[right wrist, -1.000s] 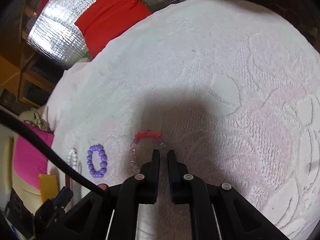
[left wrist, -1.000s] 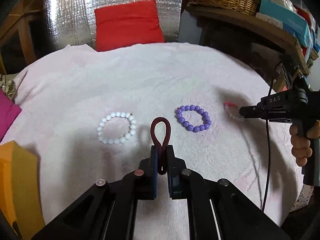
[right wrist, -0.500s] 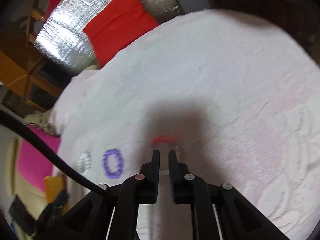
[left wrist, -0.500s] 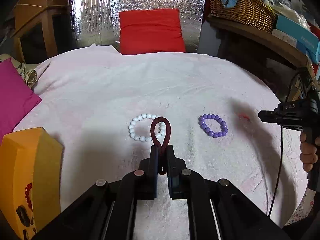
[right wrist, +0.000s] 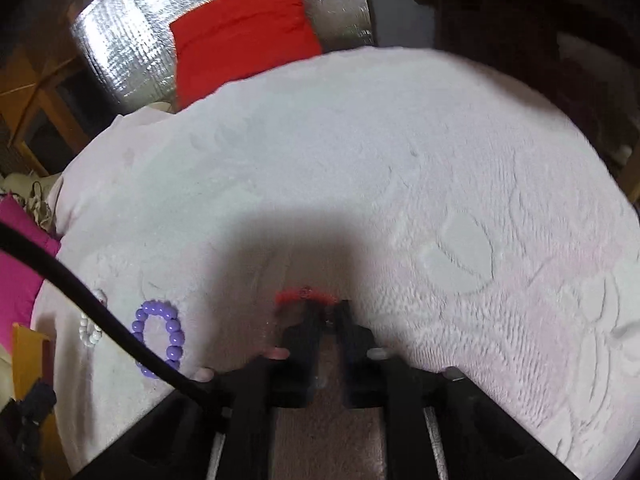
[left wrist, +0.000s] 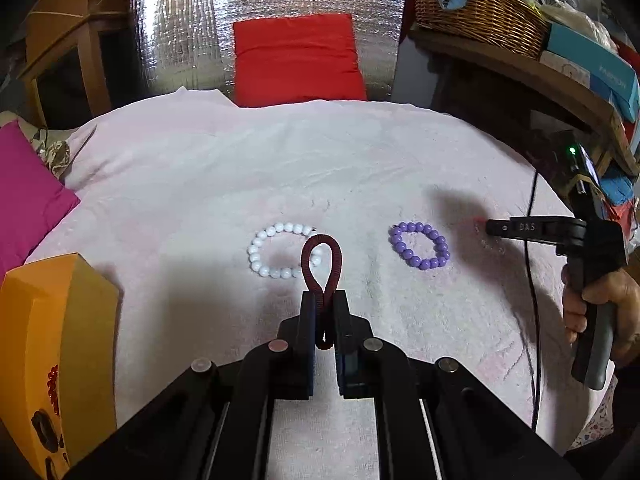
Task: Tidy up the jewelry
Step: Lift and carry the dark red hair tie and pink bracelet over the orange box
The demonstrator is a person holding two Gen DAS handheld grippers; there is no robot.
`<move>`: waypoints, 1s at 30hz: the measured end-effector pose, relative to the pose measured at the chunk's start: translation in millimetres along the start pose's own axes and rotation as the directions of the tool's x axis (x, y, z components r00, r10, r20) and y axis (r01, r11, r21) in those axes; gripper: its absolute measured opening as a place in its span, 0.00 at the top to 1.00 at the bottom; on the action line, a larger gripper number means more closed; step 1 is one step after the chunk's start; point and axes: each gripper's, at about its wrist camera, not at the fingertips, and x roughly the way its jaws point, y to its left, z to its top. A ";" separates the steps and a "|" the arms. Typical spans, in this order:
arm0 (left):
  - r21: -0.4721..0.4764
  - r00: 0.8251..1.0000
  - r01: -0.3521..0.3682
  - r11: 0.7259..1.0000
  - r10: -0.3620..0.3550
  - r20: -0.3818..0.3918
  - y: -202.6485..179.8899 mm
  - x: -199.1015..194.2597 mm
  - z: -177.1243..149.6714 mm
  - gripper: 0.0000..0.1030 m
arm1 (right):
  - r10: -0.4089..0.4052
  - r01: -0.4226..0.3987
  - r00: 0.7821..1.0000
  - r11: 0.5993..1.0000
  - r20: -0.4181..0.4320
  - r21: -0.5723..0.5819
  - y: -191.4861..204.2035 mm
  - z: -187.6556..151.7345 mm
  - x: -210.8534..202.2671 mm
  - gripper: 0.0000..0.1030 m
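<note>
Left gripper (left wrist: 325, 304) pinches a dark red braided cord bracelet (left wrist: 322, 256), its loop standing up past the fingertips and its lower end hidden between the pads. Beneath it, a white bead bracelet (left wrist: 280, 254) lies mid-cloth on the pale pink textured cloth (left wrist: 200, 184), partly covered by the loop. A purple bead bracelet (left wrist: 420, 245) lies well apart toward the cloth's right edge. Beyond that, the right gripper (right wrist: 326, 312) has just been closing, tips at a red and clear bead bracelet (right wrist: 306, 295); blur hides whether it grips.

Glossy purple beads (left wrist: 419, 250), nubby cloth (left wrist: 280, 168)
</note>
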 end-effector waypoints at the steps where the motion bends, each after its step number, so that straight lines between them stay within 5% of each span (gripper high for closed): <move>1: -0.009 1.000 -0.005 1.000 0.005 0.004 2.3 -1.0 0.6 0.92 | -0.002 0.002 1.000 1.000 0.009 0.003 -0.7 0.3 -1.5 0.92; 16: -0.053 0.999 -0.035 0.998 0.036 0.032 12.9 -12.3 1.0 0.92 | 0.274 -0.283 0.958 0.951 0.083 0.128 -12.2 7.4 -46.7 0.92; 30: -0.126 0.995 -0.053 0.991 0.063 0.079 33.4 -43.8 -7.5 0.92 | 0.398 -0.404 0.911 0.914 0.106 0.034 53.0 -4.5 -69.4 0.92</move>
